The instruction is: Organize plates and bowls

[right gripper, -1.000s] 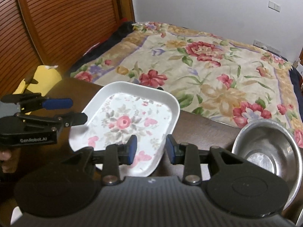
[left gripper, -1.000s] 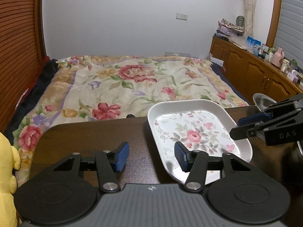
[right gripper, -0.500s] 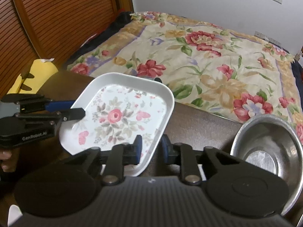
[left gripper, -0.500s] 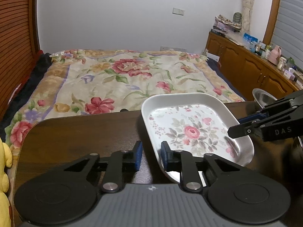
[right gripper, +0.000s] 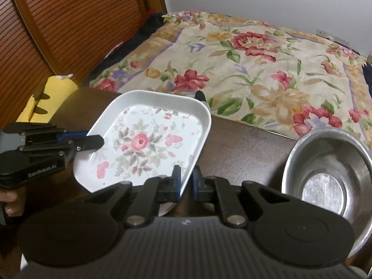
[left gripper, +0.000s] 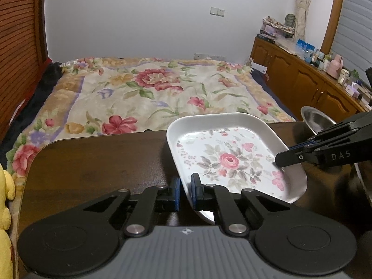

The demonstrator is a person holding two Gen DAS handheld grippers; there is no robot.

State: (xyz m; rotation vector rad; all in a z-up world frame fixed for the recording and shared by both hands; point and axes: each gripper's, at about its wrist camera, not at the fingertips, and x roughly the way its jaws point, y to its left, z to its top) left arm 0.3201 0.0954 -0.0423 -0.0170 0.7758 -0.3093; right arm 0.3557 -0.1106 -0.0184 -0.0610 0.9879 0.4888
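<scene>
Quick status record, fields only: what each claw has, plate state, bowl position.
left claw: shut on floral plate's near-left rim
right claw: shut on the plate's right rim
floral plate: held on both sides, above the dark table
steel bowl: empty, on the table right of the plate, untouched

Floral bedspread (left gripper: 153, 93), wooden cabinets (left gripper: 302, 86), yellow plush (left gripper: 4, 200).

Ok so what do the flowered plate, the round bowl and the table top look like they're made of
Floral plate: glossy white with a printed rose pattern, so glazed ceramic or melamine; the look alone doesn't settle which.
Bowl: bare metal, likely stainless steel, with a brushed grey inside showing dull reflections.
Table: dark brown wood or wood veneer with a smooth, slightly shiny finish and rounded corners.
</scene>
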